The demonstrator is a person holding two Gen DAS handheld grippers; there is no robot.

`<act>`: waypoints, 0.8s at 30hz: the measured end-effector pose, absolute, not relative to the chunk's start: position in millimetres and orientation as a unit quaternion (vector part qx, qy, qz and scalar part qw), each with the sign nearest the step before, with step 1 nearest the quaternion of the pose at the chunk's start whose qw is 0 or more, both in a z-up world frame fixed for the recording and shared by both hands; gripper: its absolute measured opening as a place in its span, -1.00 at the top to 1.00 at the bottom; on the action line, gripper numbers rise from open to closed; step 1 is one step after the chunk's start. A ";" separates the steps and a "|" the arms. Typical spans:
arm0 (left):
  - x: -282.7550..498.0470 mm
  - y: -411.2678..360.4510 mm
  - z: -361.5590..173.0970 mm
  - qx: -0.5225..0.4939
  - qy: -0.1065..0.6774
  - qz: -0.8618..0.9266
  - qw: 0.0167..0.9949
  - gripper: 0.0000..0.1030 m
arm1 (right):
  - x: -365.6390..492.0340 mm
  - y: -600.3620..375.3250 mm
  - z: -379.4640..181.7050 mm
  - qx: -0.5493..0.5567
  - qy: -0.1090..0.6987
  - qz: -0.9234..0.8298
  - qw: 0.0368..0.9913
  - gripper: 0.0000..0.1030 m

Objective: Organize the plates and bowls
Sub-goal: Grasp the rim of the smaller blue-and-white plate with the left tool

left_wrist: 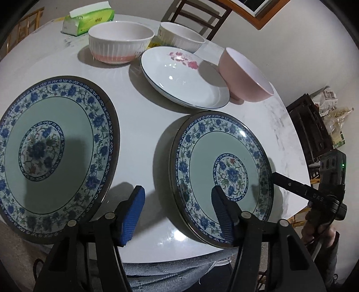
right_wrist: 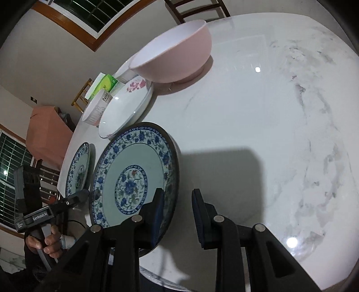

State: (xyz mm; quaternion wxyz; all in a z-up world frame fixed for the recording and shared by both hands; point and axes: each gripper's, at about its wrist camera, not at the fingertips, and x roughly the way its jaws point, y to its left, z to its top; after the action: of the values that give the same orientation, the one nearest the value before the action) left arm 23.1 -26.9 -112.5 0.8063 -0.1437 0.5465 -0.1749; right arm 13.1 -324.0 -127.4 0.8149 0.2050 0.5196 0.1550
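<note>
**A round marble table, set with crockery**

The table (left_wrist: 139, 125) has a glossy white top with grey veining, most of it toward its right side. Take the rose plate (left_wrist: 184, 78) as the landmark, sitting near the middle. Just right of it stands a pink bowl (left_wrist: 244, 76), close to the table's edge. Behind it to the left is a ribbed bowl (left_wrist: 120, 42) with a pink base; directly behind it, a second white bowl (left_wrist: 181, 37). Further back left lies a green tissue pack (left_wrist: 89, 19). In front of the rose plate lie two blue-patterned plates: a small one (left_wrist: 224, 177) near the front edge, a big one (left_wrist: 51, 155) to its left.
</note>
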 end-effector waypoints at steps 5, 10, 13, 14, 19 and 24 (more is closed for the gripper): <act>27.8 -29.5 -117.0 -0.133 0.551 -0.175 0.805 0.04 | 18.4 -322.0 -131.9 0.205 0.522 0.168 0.811 0.50; 31.5 -29.3 -122.8 -0.135 0.557 -0.178 0.800 0.11 | 21.0 -321.8 -133.1 0.208 0.520 0.182 0.808 0.50; 33.9 -28.5 -122.9 -0.137 0.557 -0.181 0.799 0.20 | 22.1 -321.8 -134.0 0.211 0.519 0.187 0.807 0.50; 35.2 -29.1 -123.2 -0.137 0.557 -0.183 0.799 0.26 | 22.4 -322.0 -134.2 0.212 0.519 0.188 0.807 0.50; 40.5 -35.8 -126.2 -0.133 0.562 -0.200 0.792 0.57 | 23.6 -321.2 -134.9 0.213 0.519 0.193 0.805 0.58; 39.9 -35.7 -126.5 -0.125 0.560 -0.196 0.795 0.70 | 21.5 -323.1 -136.7 0.214 0.517 0.182 0.808 0.73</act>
State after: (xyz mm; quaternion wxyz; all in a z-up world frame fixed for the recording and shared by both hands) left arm 39.9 -35.7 -126.5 0.7954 -0.1248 0.5598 -0.1958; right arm 21.5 -323.1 -136.7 0.8082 0.2142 0.5173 0.1825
